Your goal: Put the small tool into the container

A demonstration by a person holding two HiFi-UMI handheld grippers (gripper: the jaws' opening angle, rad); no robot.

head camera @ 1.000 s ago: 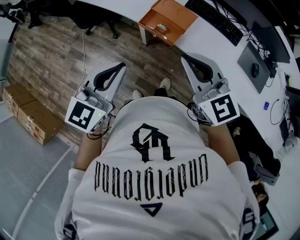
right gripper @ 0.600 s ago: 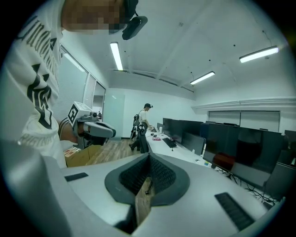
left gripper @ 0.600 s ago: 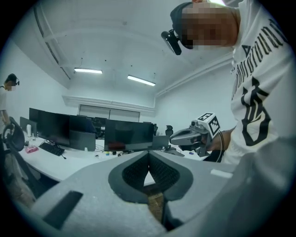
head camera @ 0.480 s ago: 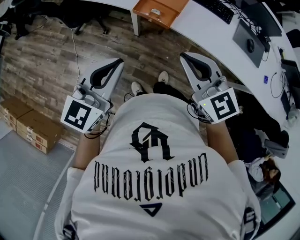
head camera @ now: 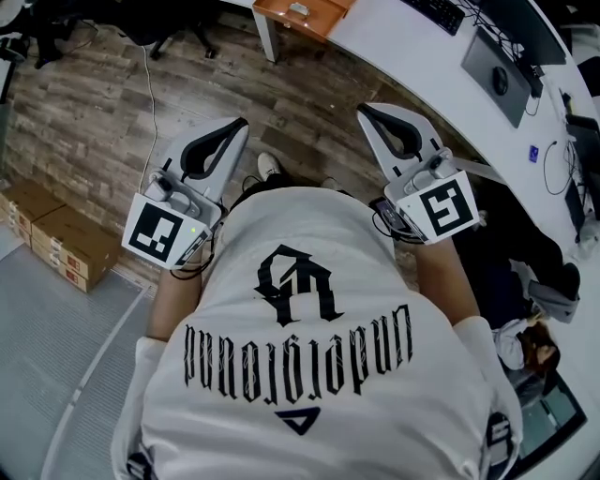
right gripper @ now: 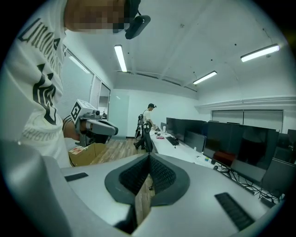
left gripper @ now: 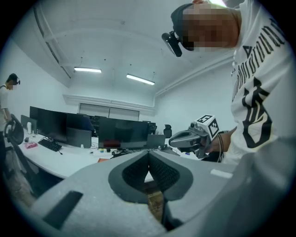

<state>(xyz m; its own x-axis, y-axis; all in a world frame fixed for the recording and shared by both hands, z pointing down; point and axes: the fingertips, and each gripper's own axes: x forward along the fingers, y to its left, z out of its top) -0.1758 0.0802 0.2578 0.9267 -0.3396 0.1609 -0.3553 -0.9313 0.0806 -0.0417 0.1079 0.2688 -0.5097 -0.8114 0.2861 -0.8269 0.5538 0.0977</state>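
Head view showing curved white bench (head camera: pixel 403 56) running along top right, carrying keyboards and monitors. Person (head camera: pixel 309 356) standing short of bench. Orange tray (head camera: pixel 319 19) sitting at bench's left end, possibly serving as container. Left tool (head camera: pixel 246 123) and right tool (head camera: pixel 361 110) both pointing toward bench, jaws pressing together, gripping nothing. Small tool not showing in any view; probably lying on bench. Judging by name: light, rigid, likely slipping from tip pinch, so taking it mid-body.
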